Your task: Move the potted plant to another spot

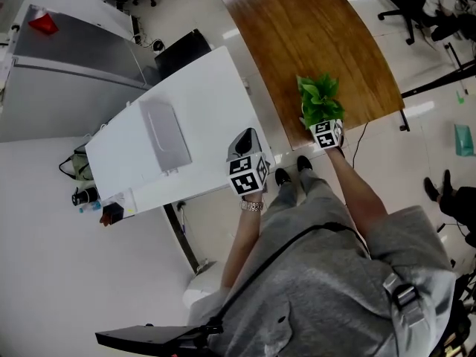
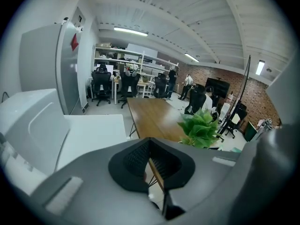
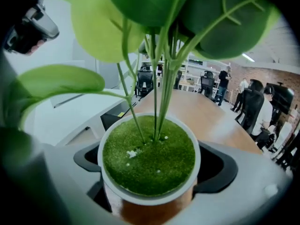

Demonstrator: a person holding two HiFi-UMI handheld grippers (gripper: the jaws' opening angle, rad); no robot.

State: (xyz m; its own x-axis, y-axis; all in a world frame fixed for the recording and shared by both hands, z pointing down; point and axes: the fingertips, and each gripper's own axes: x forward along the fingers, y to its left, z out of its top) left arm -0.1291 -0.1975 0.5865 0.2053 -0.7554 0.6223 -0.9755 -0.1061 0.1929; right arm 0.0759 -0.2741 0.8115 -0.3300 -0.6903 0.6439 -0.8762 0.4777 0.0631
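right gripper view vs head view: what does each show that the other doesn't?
Right gripper view only: the pot, white-rimmed with a green top, sitting between the right gripper's jaws, which close on its two sides. Head view only: the left gripper and the person's arms. Both: the plant's leaves and the wooden table.

In the head view the pot of the potted plant [image 1: 318, 99] hides beneath its leaves and the right hand-held gripper [image 1: 324, 129]; in the right gripper view its nearest leaves blur and overrun the top edge.
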